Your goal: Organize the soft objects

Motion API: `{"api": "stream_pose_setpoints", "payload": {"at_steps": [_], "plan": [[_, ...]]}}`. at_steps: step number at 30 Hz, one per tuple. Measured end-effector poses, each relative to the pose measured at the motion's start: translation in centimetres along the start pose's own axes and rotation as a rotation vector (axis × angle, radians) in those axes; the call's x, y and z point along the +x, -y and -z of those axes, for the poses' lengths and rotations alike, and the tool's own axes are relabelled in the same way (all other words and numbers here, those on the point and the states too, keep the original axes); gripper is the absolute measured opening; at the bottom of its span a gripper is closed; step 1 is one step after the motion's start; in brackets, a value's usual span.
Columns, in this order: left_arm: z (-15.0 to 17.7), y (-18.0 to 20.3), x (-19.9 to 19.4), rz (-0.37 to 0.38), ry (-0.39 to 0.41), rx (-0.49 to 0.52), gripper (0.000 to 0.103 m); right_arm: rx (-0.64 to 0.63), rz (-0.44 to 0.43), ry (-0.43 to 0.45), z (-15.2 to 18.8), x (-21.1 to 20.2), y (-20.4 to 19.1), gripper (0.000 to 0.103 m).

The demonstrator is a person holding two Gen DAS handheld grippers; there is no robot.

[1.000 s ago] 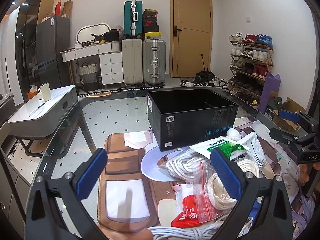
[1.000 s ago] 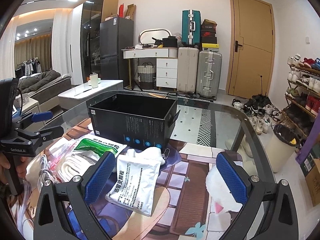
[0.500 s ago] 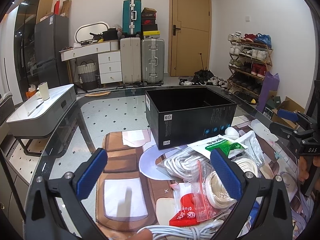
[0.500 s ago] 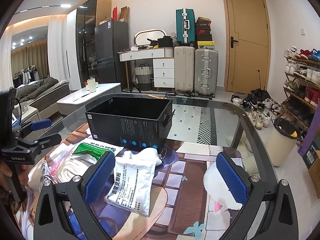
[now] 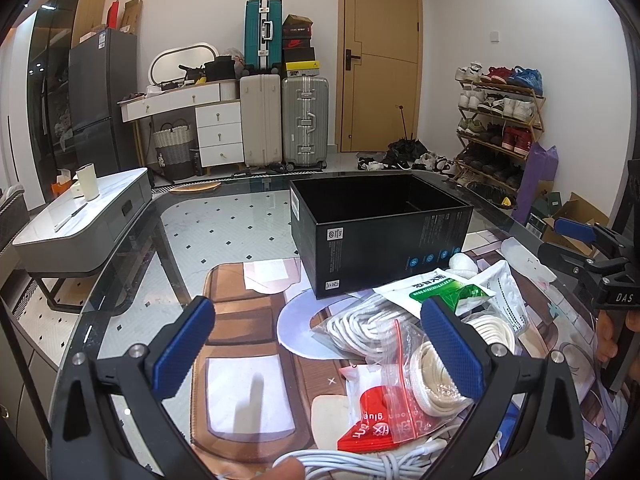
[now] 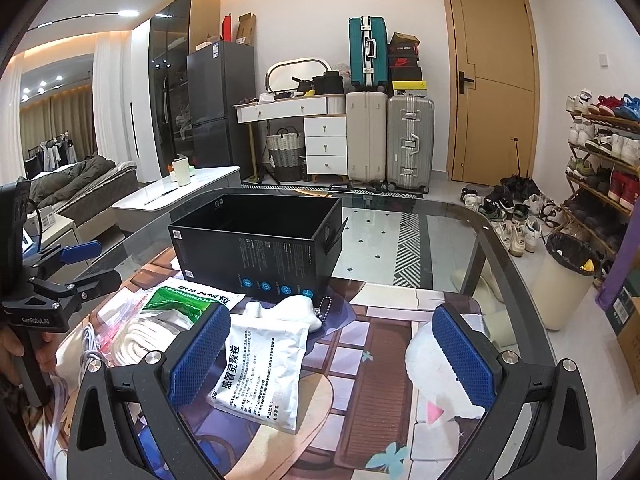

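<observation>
An open black box (image 5: 380,236) (image 6: 260,248) stands on the glass table. Before it lie soft packs: a green and white pouch (image 5: 434,286) (image 6: 192,300), a white pouch with black print (image 6: 264,368) (image 5: 502,292), zip bags of white rope (image 5: 360,332) (image 6: 136,336), a red and white pack (image 5: 376,424), a white cable bundle (image 5: 348,464) and a white plush keychain (image 6: 294,310) (image 5: 464,262). My left gripper (image 5: 316,354) is open and empty, over the mat left of the pile. My right gripper (image 6: 334,354) is open and empty, above the white pouch.
A printed mat (image 5: 248,372) (image 6: 380,368) covers the near part of the glass table (image 5: 224,224). A low white table (image 5: 80,220) stands at the left, suitcases (image 5: 280,120) and a door at the back, a shoe rack (image 5: 500,120) and a bin (image 6: 568,280) at the right.
Both grippers have risen and drawn back slightly, so the box and pile sit a little lower in view. Both stay open and empty.
</observation>
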State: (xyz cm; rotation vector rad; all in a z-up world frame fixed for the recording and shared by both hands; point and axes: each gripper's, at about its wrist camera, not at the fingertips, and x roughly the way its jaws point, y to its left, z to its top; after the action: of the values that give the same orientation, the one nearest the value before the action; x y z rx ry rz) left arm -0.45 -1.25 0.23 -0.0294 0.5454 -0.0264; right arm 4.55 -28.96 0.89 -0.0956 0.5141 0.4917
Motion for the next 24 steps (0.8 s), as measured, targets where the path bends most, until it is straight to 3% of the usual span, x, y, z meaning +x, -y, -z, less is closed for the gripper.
{"api": "stream_pose_setpoints", "payload": {"at_steps": [14, 24], "plan": [[0.3, 0.6, 0.1, 0.013, -0.007, 0.011, 0.103, -0.012, -0.005, -0.006, 0.1, 0.1, 0.0, 0.103], [0.6, 1.6, 0.2, 0.079, -0.037, 0.037, 0.103, -0.028, -0.072, -0.044, 0.1, 0.5, -0.8, 0.103]]}}
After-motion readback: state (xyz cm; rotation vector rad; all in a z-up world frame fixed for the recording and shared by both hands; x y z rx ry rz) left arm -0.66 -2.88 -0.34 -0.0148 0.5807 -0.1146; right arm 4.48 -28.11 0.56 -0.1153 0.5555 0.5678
